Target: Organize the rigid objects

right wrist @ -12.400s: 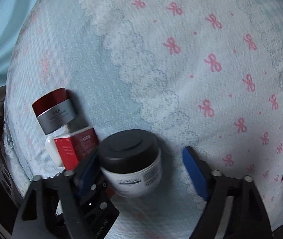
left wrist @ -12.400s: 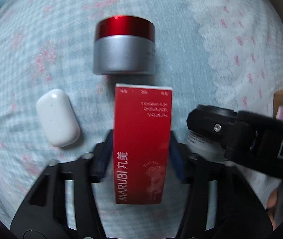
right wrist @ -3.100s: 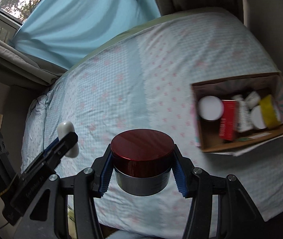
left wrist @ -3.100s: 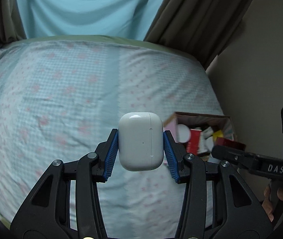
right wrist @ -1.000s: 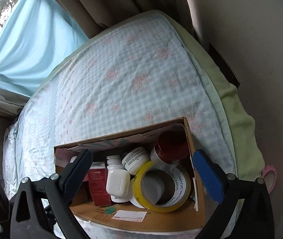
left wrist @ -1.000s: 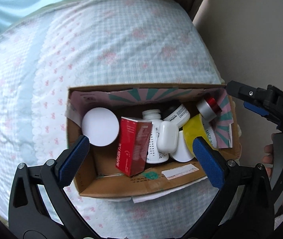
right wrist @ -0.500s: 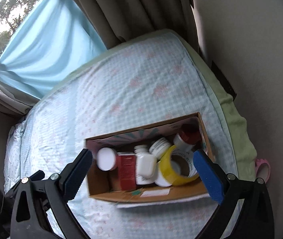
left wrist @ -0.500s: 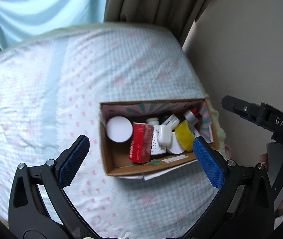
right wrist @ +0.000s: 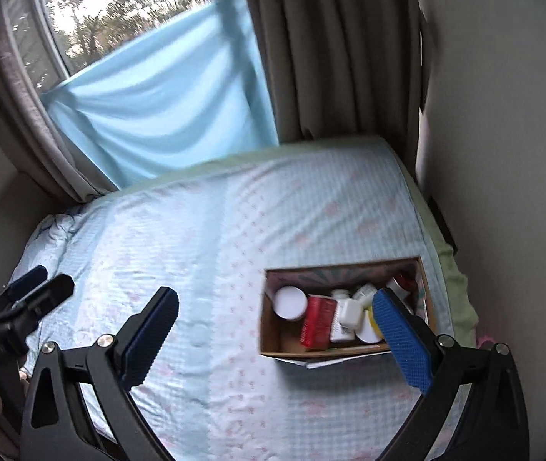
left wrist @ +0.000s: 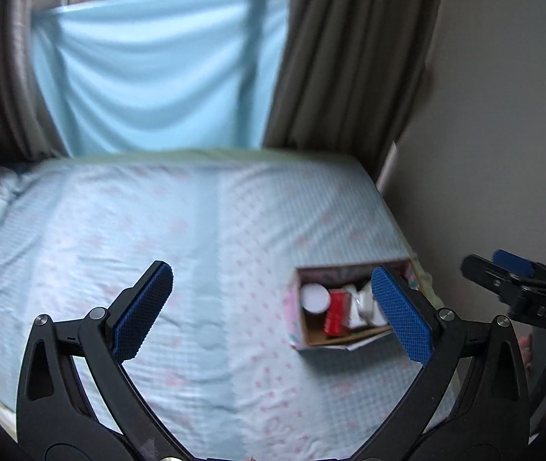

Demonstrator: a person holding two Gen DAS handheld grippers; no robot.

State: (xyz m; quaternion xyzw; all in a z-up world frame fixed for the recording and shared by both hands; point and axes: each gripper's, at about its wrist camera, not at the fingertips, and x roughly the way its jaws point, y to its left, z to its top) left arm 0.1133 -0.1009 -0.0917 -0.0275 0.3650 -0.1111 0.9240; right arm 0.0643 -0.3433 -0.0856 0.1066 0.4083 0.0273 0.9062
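A cardboard box (right wrist: 271, 347) sits on the bed near its right edge; it also shows in the left wrist view (left wrist: 305, 336). It holds a red carton (right wrist: 317, 324), a white round lid (right wrist: 290, 301), a white case (right wrist: 350, 313), yellow tape and jars. My left gripper (left wrist: 273, 311) is open and empty, high above the bed, left of the box. My right gripper (right wrist: 277, 330) is open and empty, high above the box. Its right finger hides part of the box.
The bed (right wrist: 211, 253) has a pale blue sheet with pink bows. A wall (right wrist: 503, 153) runs along its right side. Brown curtains (right wrist: 330, 50) and a blue cloth (right wrist: 165, 103) hang behind the bed.
Both grippers have pulled up and back from the box, which now looks smaller and farther. Both stay open and empty. The window has come into view.
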